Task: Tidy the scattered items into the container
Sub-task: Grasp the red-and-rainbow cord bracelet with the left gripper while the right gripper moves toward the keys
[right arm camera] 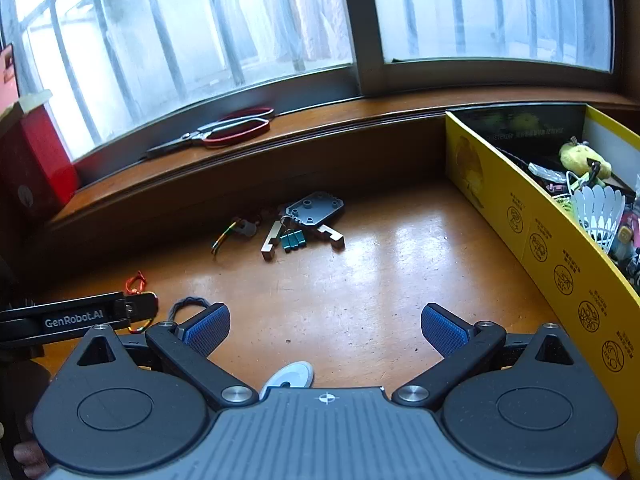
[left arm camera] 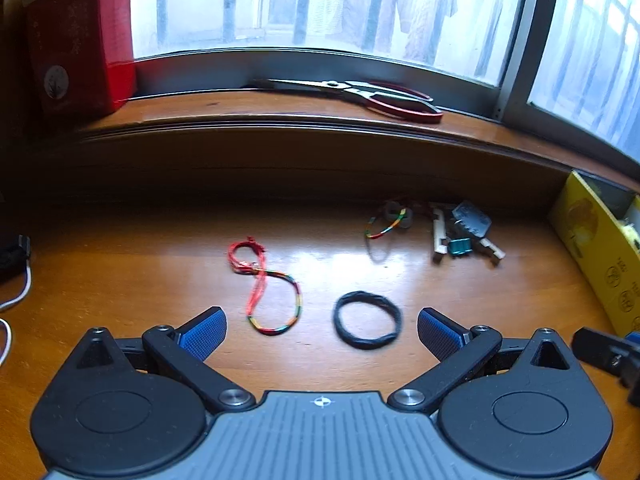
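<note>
My left gripper (left arm camera: pixel 322 330) is open and empty above the wooden table. Just ahead of it lie a black hair tie (left arm camera: pixel 367 319) and a red and multicoloured string loop (left arm camera: pixel 266 286). Farther off are a small coloured cord with a grey piece (left arm camera: pixel 390 220) and a pile with a grey plate, metal pieces and a teal clip (left arm camera: pixel 466 232). My right gripper (right arm camera: pixel 325 330) is open and empty; a white disc (right arm camera: pixel 290 376) lies right under it. The pile (right arm camera: pixel 308 224) lies ahead. The yellow box (right arm camera: pixel 532 216), holding several items, stands at the right.
Red-handled scissors (left arm camera: pixel 360 94) lie on the windowsill, and a red box (left arm camera: pixel 80 40) stands at its left end. A white cable (left arm camera: pixel 16 300) lies at the table's left edge. The left gripper's body (right arm camera: pixel 76 320) shows at the left of the right wrist view.
</note>
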